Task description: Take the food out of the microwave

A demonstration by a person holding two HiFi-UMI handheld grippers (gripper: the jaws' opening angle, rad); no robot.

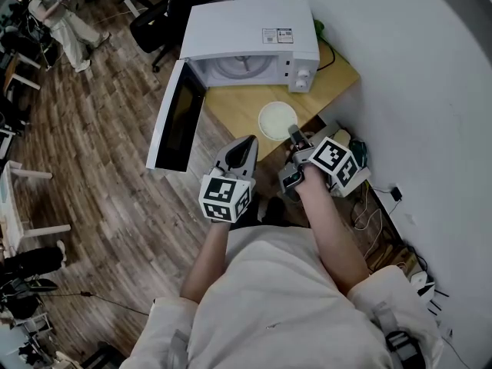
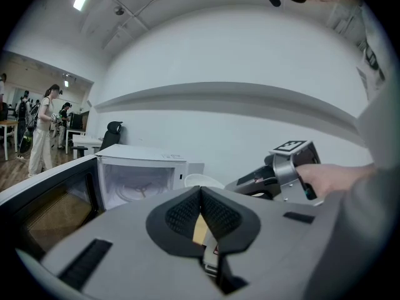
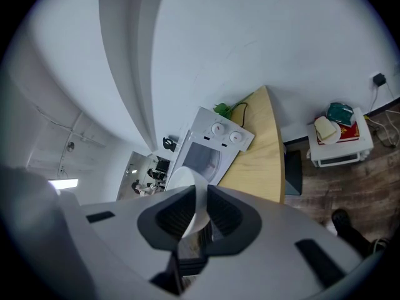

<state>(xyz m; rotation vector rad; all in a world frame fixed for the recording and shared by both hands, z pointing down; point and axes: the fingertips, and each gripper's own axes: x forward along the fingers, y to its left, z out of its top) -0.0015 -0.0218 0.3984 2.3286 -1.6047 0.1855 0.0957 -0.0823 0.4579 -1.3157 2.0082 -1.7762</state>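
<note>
**Head view: bowl (image 1: 277, 119) out of the microwave (image 1: 250, 33), pinched by its rim**

Nearest the person, well in front of the microwave, both forearms reach out over the wooden floor (image 1: 100, 129). The left gripper (image 1: 247, 143) hangs short of the microwave's open door (image 1: 178, 118). Its jaws are pressed together on nothing, and in the left gripper view only a sliver of tan shows past them. It looks parked there as the spare hand, out of the bowl's path.

Just beside it, on the side of the microwave's knobs (image 1: 302, 79), the right gripper (image 1: 295, 137) is clamped on the bowl's near rim. The right gripper view shows the thin white wall squeezed between the pads (image 3: 226, 215). A rim pinch is probably chosen because the bowl is far too wide for the jaws. The shallow downward aim likely serves to keep the bowl level. What lies inside it cannot be made out.

The bowl is in front of the microwave's opening, over the wooden table (image 1: 227, 114). Whether it rests on the wood or hangs just above cannot be told.

Farther back, the turntable (image 1: 240, 68) is bare and the door stands wide, so the removal looks done. Setting down and letting go seem to remain. A one-sided grip could let the far edge dip.
</note>
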